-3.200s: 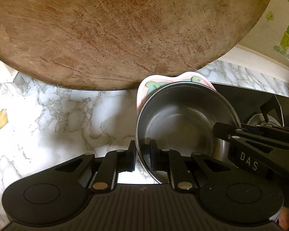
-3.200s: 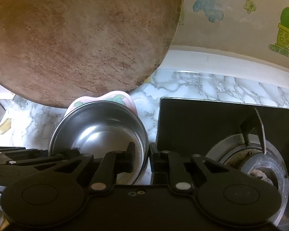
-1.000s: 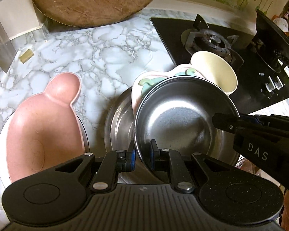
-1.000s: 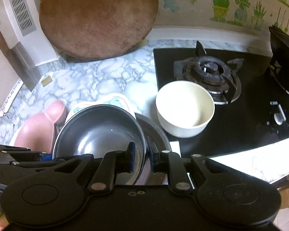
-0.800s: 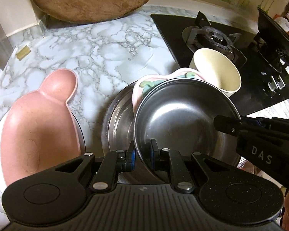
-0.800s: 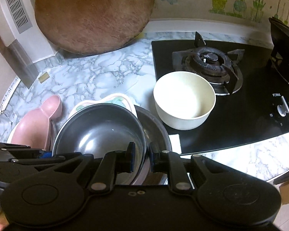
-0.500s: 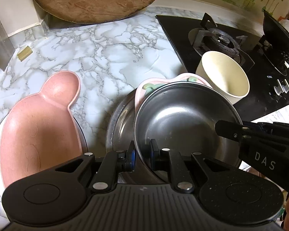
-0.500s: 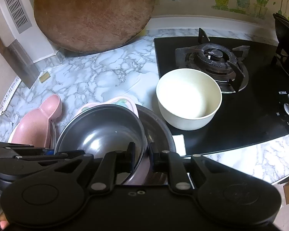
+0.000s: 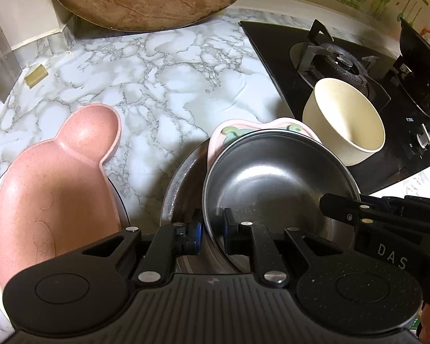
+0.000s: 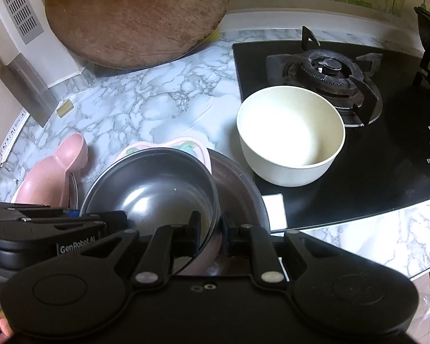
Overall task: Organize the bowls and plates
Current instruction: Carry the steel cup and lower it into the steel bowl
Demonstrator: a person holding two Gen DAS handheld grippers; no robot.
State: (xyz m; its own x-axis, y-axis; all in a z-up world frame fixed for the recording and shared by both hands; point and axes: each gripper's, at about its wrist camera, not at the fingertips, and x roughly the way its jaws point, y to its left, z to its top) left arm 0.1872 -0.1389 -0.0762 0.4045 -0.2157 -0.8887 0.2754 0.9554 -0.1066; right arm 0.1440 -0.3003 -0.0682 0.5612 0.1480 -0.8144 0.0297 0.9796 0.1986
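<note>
You have the steel bowl (image 9: 278,183) pinched at its rim from two sides: the left gripper (image 9: 212,230) has its jaws narrow on the near edge, the right gripper (image 10: 210,229) likewise on the opposite edge. The bowl sits over a pink plate (image 9: 229,132) and a larger steel dish (image 9: 180,189), just beside the cream bowl (image 10: 291,137). Expect it to be light, stiff and slick; thin rims can slip, so grip squarely and keep it level.
</note>
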